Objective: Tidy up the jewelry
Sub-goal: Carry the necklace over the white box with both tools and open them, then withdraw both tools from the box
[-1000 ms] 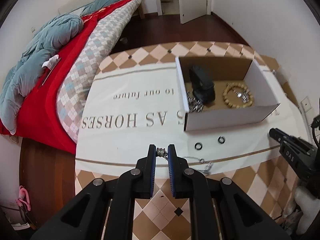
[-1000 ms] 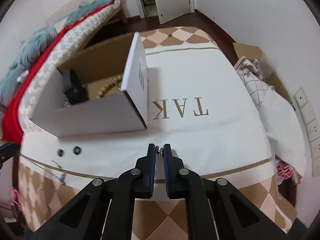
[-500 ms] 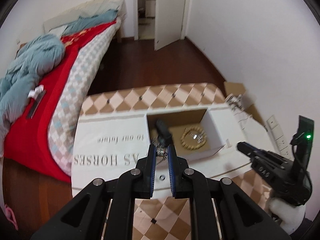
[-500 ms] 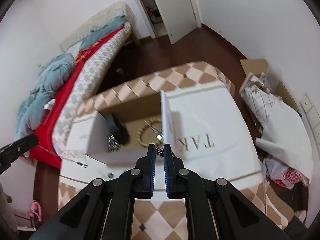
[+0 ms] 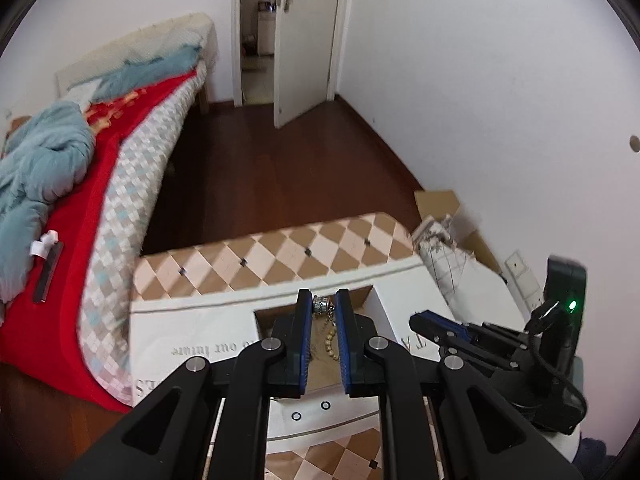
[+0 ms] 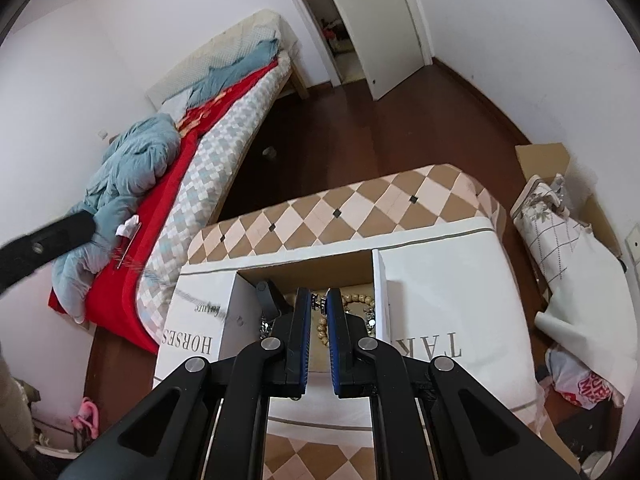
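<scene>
Room: bedroom with a red-covered bed (image 5: 120, 168) beside a checkered table (image 6: 320, 216).
Box: open white cardboard box (image 6: 382, 292) is sitting on the table, holding a tan bead bracelet (image 6: 356, 304).
Left tongs (image 5: 322, 305): squeezing a thin silver chain necklace (image 5: 321, 303) above the box.
Right tongs (image 6: 318, 305): pinching its small silver end (image 6: 318, 303) over the box.
Rings: two small dark rings (image 5: 311, 410) are lying outside the box.
</scene>
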A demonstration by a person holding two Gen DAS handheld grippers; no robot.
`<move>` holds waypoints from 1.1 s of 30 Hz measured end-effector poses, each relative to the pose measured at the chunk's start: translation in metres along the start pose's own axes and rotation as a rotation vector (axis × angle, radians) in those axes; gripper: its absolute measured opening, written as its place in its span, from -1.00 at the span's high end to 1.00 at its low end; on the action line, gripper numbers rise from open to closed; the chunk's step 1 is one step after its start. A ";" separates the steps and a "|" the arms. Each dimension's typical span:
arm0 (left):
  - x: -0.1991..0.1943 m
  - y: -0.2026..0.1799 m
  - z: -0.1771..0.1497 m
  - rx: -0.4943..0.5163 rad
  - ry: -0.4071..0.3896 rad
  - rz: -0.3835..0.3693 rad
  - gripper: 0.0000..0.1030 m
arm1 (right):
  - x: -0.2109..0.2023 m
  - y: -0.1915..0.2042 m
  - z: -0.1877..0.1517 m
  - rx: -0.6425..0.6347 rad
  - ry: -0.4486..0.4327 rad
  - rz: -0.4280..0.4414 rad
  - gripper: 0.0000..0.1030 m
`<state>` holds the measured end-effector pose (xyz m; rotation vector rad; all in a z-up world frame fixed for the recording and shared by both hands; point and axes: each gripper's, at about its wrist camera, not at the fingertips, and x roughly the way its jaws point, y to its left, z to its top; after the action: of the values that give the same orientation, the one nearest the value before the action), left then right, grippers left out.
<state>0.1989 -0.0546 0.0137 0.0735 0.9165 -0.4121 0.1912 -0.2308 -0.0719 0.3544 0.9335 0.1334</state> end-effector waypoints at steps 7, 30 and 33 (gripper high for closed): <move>0.075 0.005 -0.025 -0.031 0.178 -0.024 0.83 | 0.034 -0.007 0.003 -0.012 0.102 0.020 0.84; 0.091 0.061 -0.037 -0.113 0.134 0.256 -0.92 | 0.055 -0.027 0.011 0.060 0.180 -0.047 -0.28; 0.088 0.063 -0.049 -0.097 0.124 0.302 -0.98 | 0.049 -0.018 0.004 -0.008 0.150 -0.164 -0.61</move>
<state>0.2330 -0.0128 -0.0923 0.1480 1.0281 -0.0825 0.2231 -0.2353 -0.1132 0.2621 1.1063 0.0137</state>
